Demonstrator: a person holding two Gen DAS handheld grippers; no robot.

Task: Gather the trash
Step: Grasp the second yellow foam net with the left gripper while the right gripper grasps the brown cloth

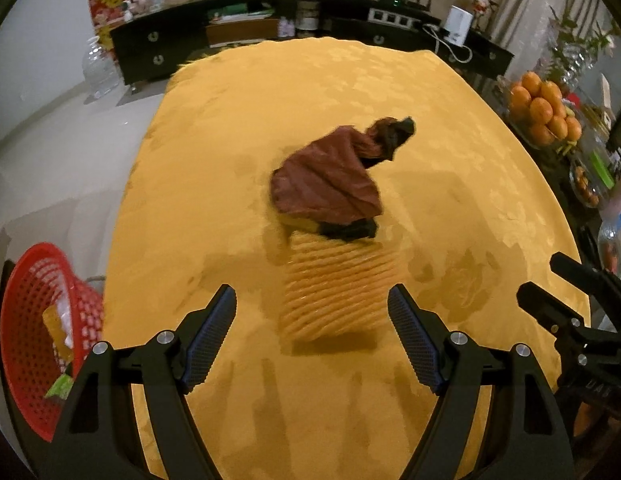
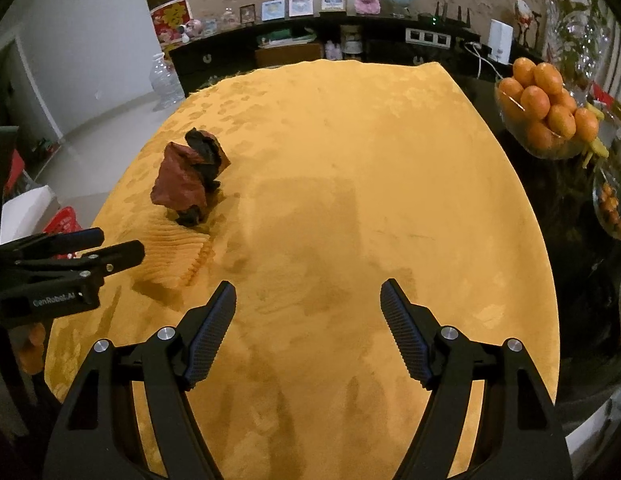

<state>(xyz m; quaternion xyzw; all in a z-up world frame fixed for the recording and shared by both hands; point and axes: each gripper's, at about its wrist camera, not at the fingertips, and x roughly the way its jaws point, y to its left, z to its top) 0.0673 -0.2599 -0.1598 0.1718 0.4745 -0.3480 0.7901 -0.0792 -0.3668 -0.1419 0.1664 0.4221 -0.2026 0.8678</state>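
Yellow cloth covers the surface; the crumpled brown wrapper lies mid-surface, ahead of your left gripper, wide open, empty. Probably light, crushable: pinch its bunched middle.

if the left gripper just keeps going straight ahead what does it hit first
Probably the ridged yellow wrapper, lying on the tablecloth right between and ahead of the open left gripper. The crumpled brown wrapper sits just behind it. Depth is uncertain.
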